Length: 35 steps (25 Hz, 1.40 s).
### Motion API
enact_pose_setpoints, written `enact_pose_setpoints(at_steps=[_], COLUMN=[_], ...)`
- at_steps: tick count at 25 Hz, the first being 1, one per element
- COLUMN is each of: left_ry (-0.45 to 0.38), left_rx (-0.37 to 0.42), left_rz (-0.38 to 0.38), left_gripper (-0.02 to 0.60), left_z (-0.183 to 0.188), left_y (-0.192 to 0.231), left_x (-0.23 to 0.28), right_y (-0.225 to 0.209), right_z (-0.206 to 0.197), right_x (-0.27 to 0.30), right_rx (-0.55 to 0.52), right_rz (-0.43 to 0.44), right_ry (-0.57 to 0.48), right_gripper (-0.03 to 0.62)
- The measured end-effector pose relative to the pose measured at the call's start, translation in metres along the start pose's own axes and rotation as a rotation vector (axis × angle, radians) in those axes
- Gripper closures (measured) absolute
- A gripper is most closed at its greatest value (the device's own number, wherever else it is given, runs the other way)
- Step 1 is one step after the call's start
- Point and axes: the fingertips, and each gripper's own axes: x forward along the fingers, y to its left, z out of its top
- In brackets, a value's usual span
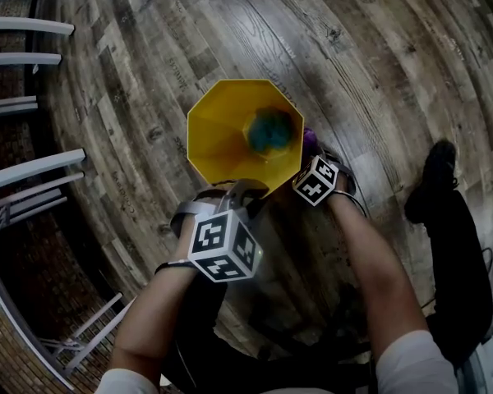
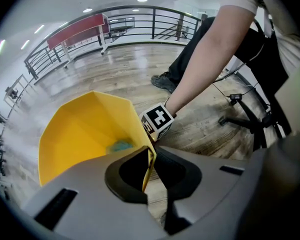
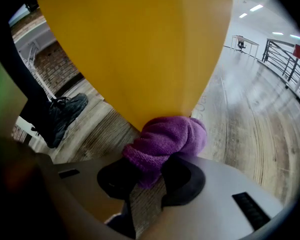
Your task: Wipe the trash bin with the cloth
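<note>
A yellow eight-sided trash bin (image 1: 222, 130) stands on the wooden floor, with something blue-green (image 1: 271, 130) at its bottom. My left gripper (image 1: 242, 191) is shut on the bin's near rim (image 2: 151, 156), one jaw inside the wall and one outside. A purple cloth (image 3: 165, 139) is bunched between the jaws of my right gripper (image 3: 150, 176), which is shut on it. The cloth presses against the bin's outer wall (image 3: 135, 49) low on its right side. In the head view only a bit of the cloth (image 1: 310, 138) shows beside the right gripper (image 1: 314, 153).
A black shoe (image 1: 431, 179) and a leg in dark trousers stand on the floor right of the bin. Metal railings (image 1: 25, 171) run along the left. A black chair base (image 2: 245, 114) with cables lies behind my right arm.
</note>
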Motion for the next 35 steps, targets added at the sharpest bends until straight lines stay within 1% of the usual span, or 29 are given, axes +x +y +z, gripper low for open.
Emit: enact_pose_setpoints(at_steps=[3, 4, 5, 7, 8, 10, 13, 17, 20, 26, 28, 30, 31, 32, 35], left_ry=[-0.001, 0.005, 0.02, 0.06, 0.074, 0.088, 0.114, 0.171, 0.204, 0.259, 0.261, 0.25, 0.243, 0.238, 0.229], left_rx=[-0.008, 0.011, 0.048, 0.141, 0.173, 0.2, 0.224, 0.274, 0.269, 0.229, 0.213, 0.202, 0.204, 0.209, 0.226], left_rz=[0.005, 0.008, 0.014, 0.025, 0.025, 0.024, 0.035, 0.05, 0.055, 0.088, 0.097, 0.112, 0.118, 0.118, 0.099], left_gripper=[0.552, 0.552, 0.551, 0.506, 0.481, 0.456, 0.451, 0.451, 0.451, 0.453, 0.457, 0.486, 0.503, 0.507, 0.531], left_z=[-0.002, -0.004, -0.006, -0.013, -0.016, -0.02, -0.026, -0.035, -0.043, -0.059, -0.057, -0.05, -0.047, -0.045, -0.045], left_y=[-0.002, -0.003, -0.004, -0.008, -0.01, -0.012, -0.008, 0.0, 0.003, 0.014, 0.015, 0.019, 0.022, 0.022, 0.016], left_x=[0.0, 0.0, 0.0, 0.0, 0.0, 0.0, -0.002, -0.002, 0.001, 0.008, 0.009, 0.011, 0.012, 0.012, 0.009], right_y=[-0.005, -0.006, -0.007, -0.009, -0.01, -0.009, -0.006, 0.003, 0.011, 0.031, 0.037, 0.038, 0.039, 0.041, 0.051], right_z=[-0.009, -0.011, -0.015, -0.02, -0.022, -0.024, -0.019, -0.001, 0.014, 0.036, 0.041, 0.042, 0.042, 0.044, 0.053], right_x=[-0.023, -0.033, -0.042, -0.061, -0.07, -0.087, -0.111, -0.14, -0.161, -0.194, -0.204, -0.212, -0.215, -0.217, -0.219], right_rx=[0.051, 0.059, 0.062, 0.064, 0.068, 0.085, 0.107, 0.102, 0.086, 0.063, 0.049, 0.033, 0.028, 0.024, 0.013], right_rz=[-0.021, -0.027, -0.034, -0.048, -0.055, -0.066, -0.079, -0.083, -0.085, -0.073, -0.063, -0.065, -0.069, -0.071, -0.063], right_ry=[-0.027, -0.037, -0.046, -0.062, -0.07, -0.09, -0.125, -0.181, -0.217, -0.264, -0.274, -0.28, -0.282, -0.284, -0.293], right_gripper=[0.486, 0.487, 0.485, 0.487, 0.487, 0.487, 0.487, 0.487, 0.487, 0.487, 0.487, 0.487, 0.487, 0.487, 0.487])
